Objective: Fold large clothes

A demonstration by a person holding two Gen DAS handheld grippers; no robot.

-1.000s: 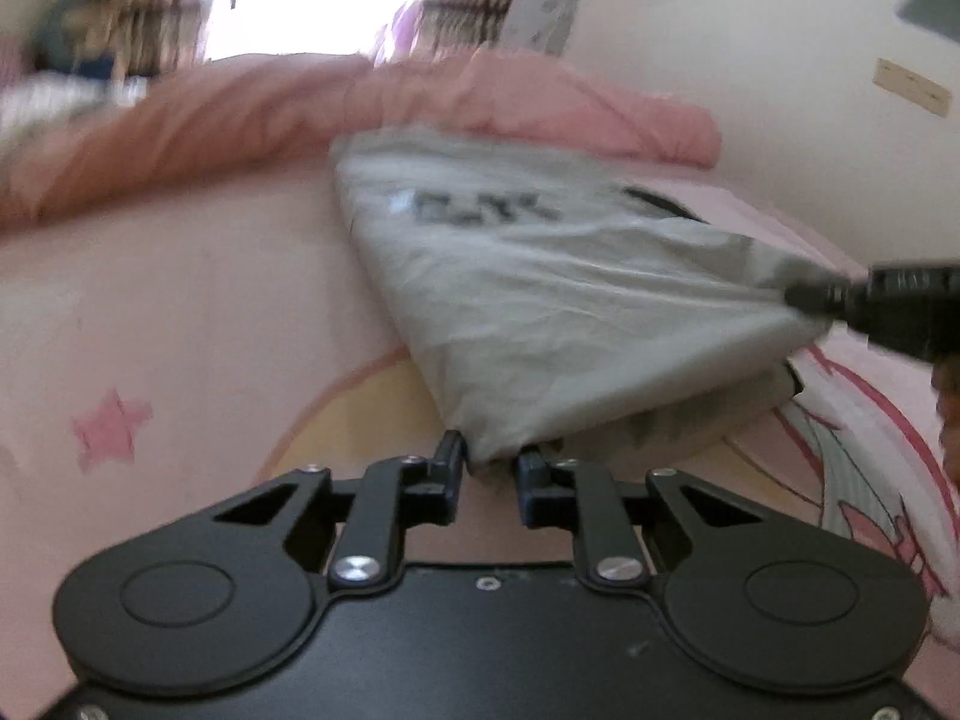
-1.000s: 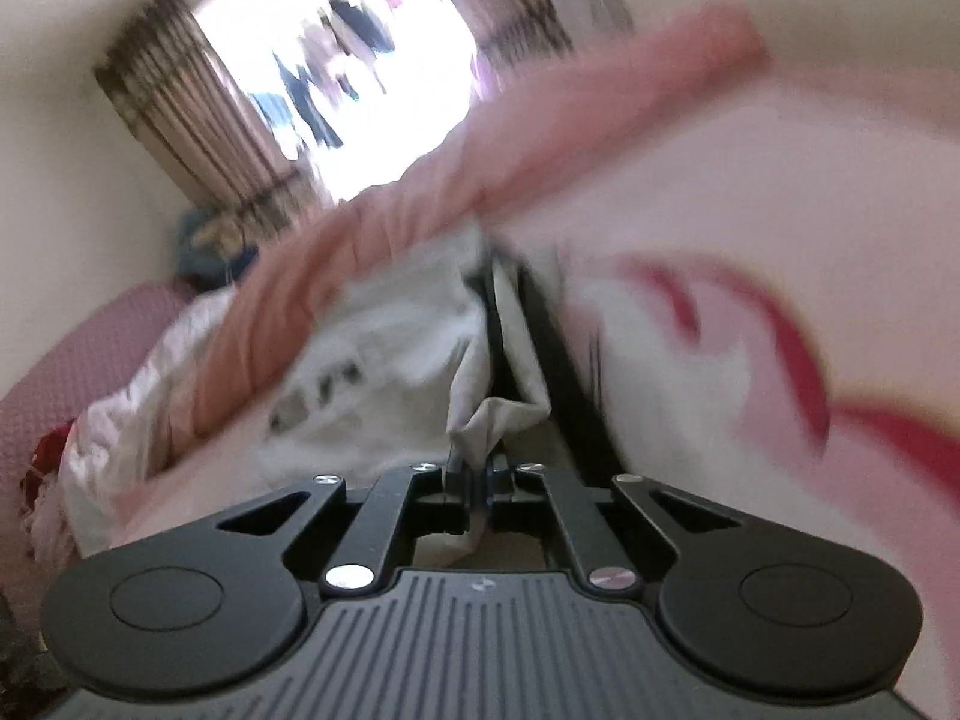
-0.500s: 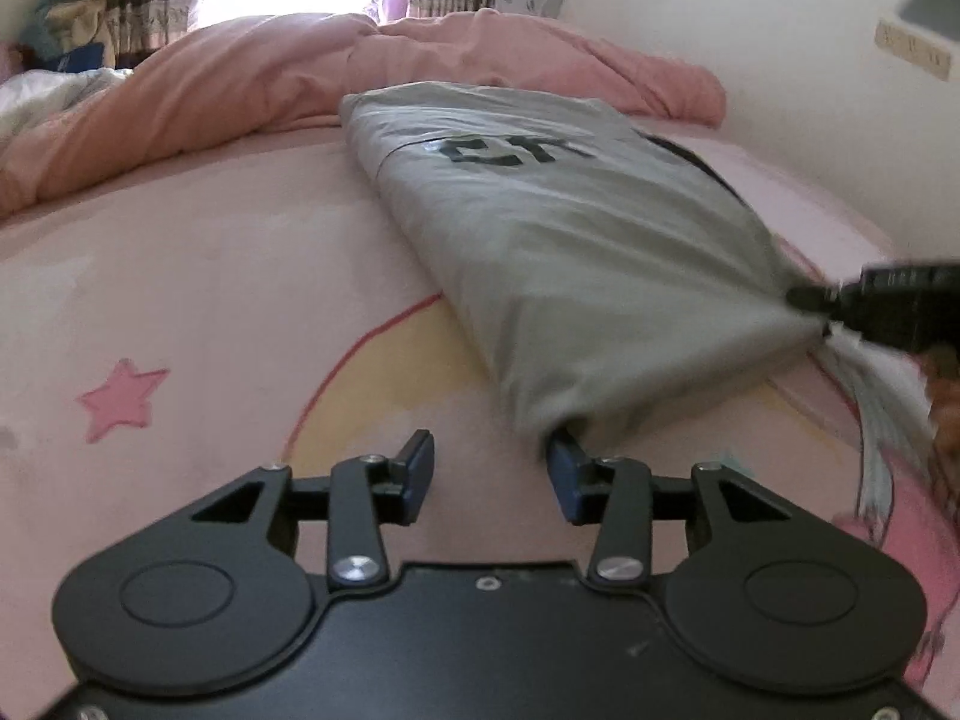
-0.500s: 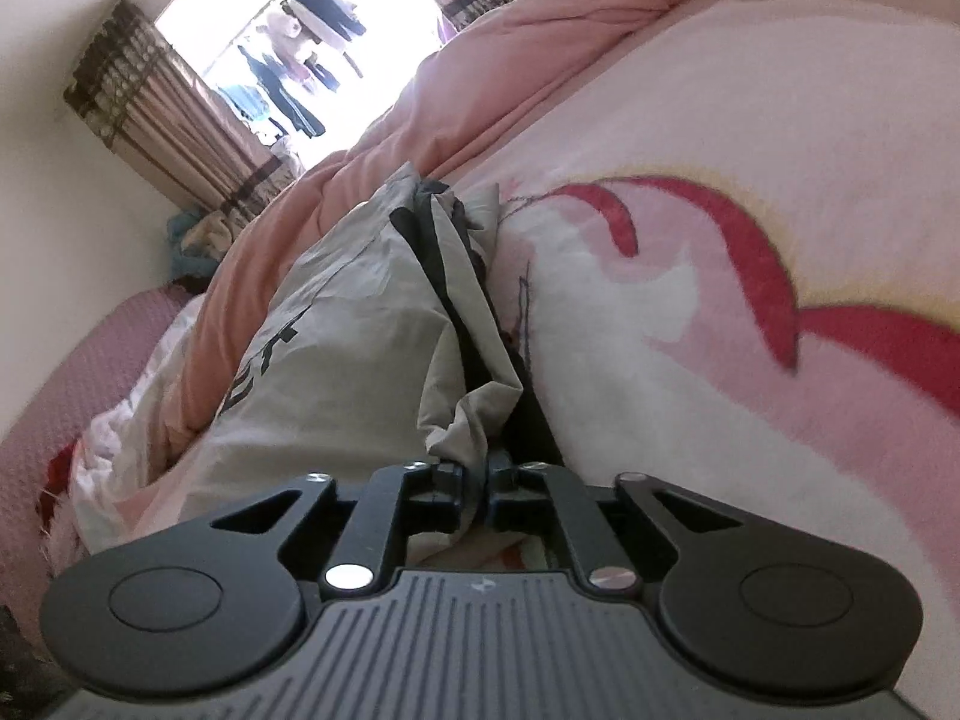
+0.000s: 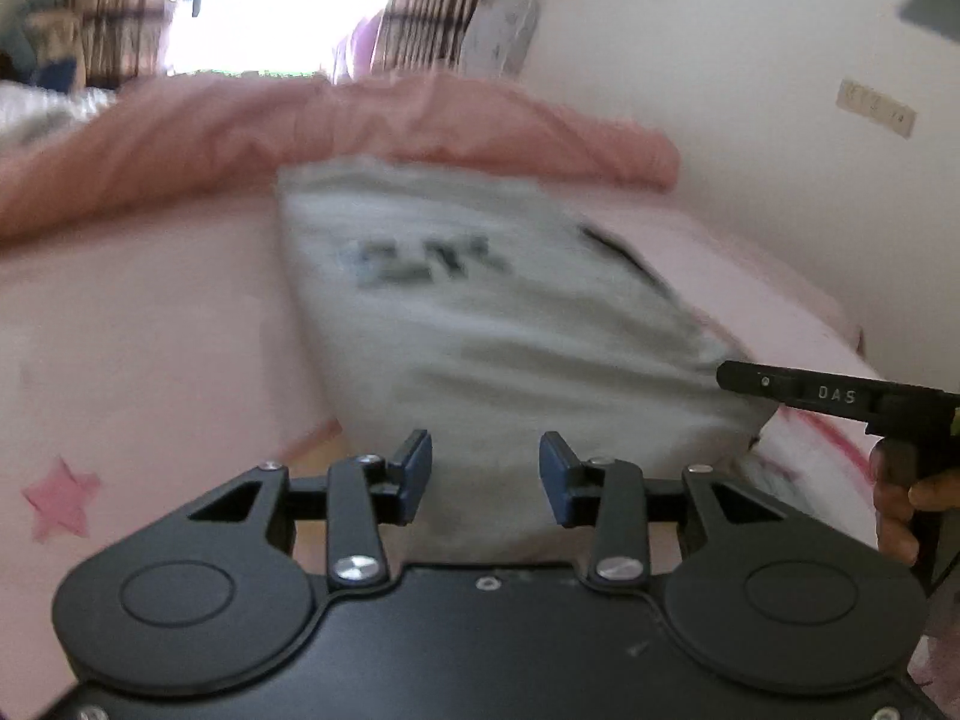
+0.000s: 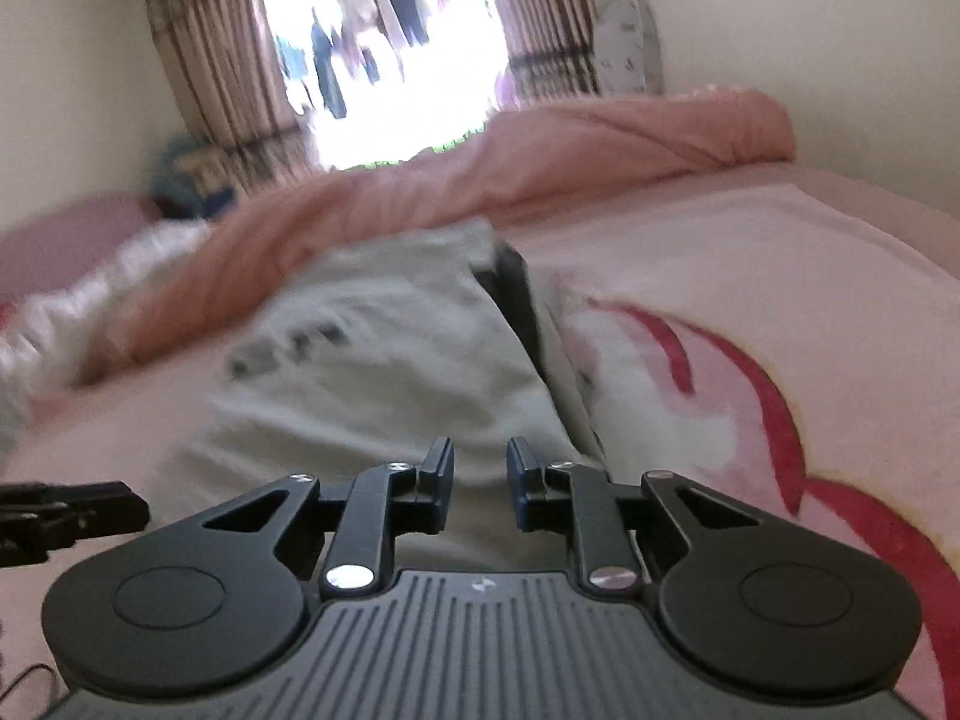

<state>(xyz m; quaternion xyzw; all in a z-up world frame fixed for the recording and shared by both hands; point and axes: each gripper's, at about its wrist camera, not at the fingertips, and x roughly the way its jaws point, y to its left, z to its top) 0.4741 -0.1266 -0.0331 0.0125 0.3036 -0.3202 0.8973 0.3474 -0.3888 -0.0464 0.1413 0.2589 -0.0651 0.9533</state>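
Note:
A grey garment with dark lettering (image 5: 480, 324) lies folded lengthwise on the pink bed; it also shows in the right wrist view (image 6: 384, 372). My left gripper (image 5: 485, 474) is open and empty, just above the garment's near end. My right gripper (image 6: 479, 474) is open and empty, over the near right part of the garment. The right gripper's body shows in the left wrist view (image 5: 840, 399) at the garment's right corner. The left gripper's tip shows in the right wrist view (image 6: 66, 516) at the left edge.
A rolled pink duvet (image 5: 360, 126) lies across the far side of the bed. The pink sheet (image 6: 750, 276) has red curves and a pink star (image 5: 57, 504). A wall (image 5: 750, 90) runs along the right. Curtains and a bright window (image 6: 384, 54) stand beyond.
Both grippers have let go of the garment: the left opened first, then the right. The garment's near end now lies flat on the bed and both grippers have pulled back a little.

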